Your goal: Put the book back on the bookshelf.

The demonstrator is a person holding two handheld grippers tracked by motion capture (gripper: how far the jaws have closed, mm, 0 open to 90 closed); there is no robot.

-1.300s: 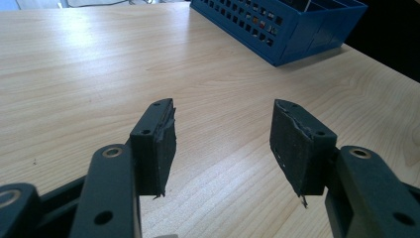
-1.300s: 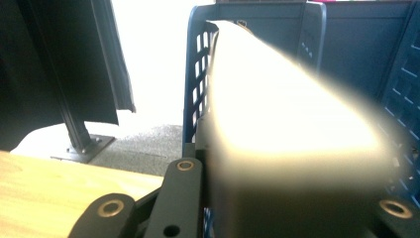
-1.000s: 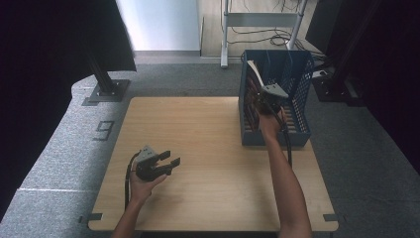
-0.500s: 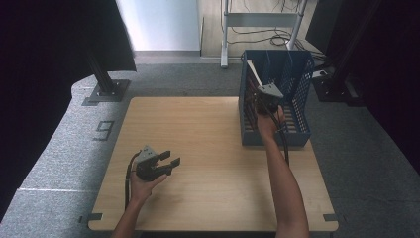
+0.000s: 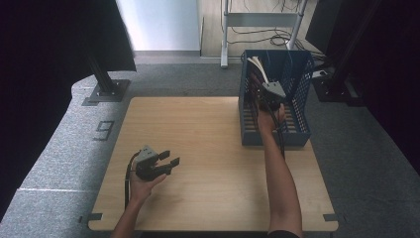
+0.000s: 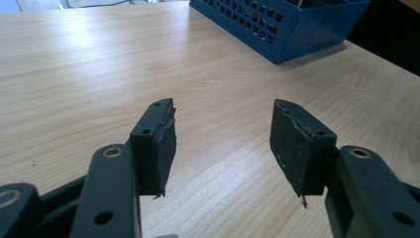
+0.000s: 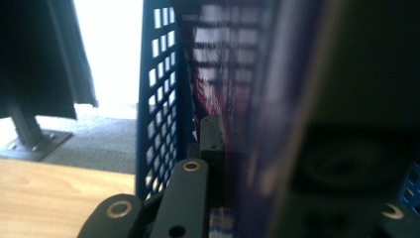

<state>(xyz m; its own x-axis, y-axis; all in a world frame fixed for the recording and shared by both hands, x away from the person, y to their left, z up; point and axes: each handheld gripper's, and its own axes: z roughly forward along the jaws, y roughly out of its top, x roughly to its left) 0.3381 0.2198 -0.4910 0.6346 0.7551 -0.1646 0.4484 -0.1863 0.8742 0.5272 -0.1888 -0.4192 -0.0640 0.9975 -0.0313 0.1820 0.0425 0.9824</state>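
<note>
Book upright in blue basket, upper right of frame, clamped in right gripper jaws; lift straight up, clearing walls; left gripper jaws wide over table.

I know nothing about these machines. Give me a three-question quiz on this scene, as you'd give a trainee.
1. True or false: the left claw holds something.
2. The right claw is inside which container: A, blue basket; B, a cardboard box?
3. What does the right claw grip?

Key:
1. False; its jaws stand open above the wooden table.
2. A.
3. A book standing in the basket, pages up.
</note>
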